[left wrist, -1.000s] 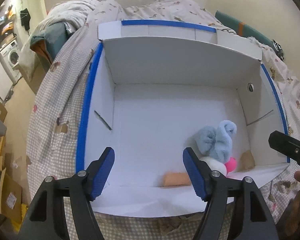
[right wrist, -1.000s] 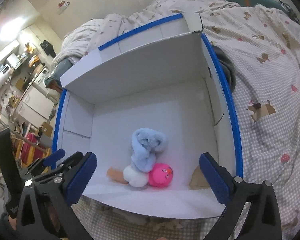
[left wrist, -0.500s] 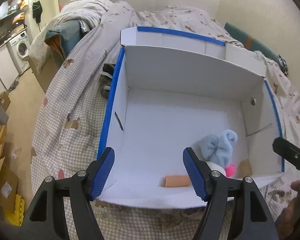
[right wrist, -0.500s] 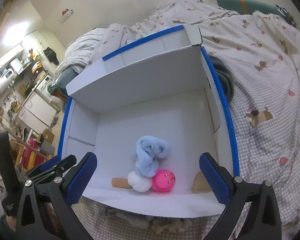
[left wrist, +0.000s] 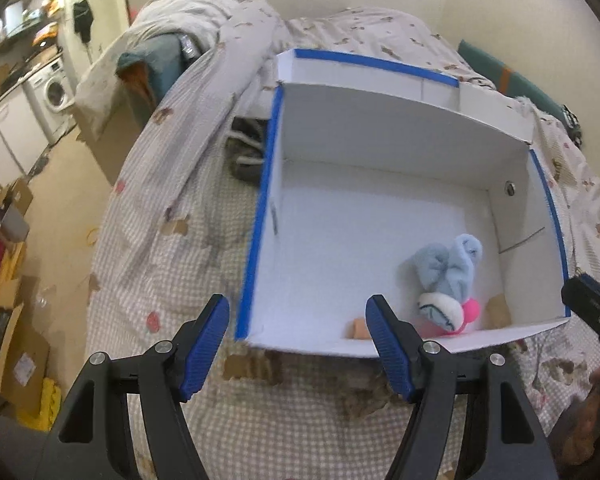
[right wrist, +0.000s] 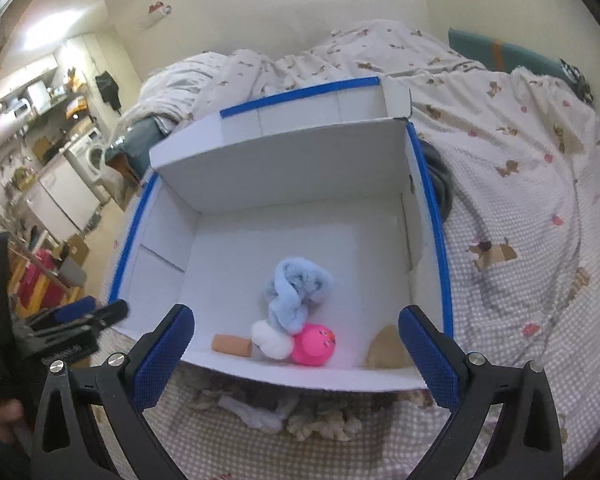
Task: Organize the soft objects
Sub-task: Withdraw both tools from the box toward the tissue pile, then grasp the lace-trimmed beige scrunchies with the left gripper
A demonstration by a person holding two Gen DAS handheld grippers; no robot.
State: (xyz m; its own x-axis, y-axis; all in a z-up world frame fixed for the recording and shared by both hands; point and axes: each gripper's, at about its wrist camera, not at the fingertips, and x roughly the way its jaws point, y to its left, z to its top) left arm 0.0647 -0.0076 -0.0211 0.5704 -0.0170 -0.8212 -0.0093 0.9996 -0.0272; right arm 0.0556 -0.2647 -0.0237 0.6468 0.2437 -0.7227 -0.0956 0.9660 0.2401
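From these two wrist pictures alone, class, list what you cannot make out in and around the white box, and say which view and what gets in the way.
- Tan object in the box's near right corner: right wrist view, right claw's finger covers part; its identity is unclear.
- Peach cylinder: left wrist view, mostly behind the left claw's finger.
- Pink ball toy: left wrist view, largely behind the blue fluffy cloth.
- Dark item beside the box: left wrist view, blurred.

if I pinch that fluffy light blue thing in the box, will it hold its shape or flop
Probably flop: the light blue plush looks like twisted, fuzzy fabric, slumped over the white ball. It seems light. Its pile should grip well, though lifting it may nudge the pink toy touching it.
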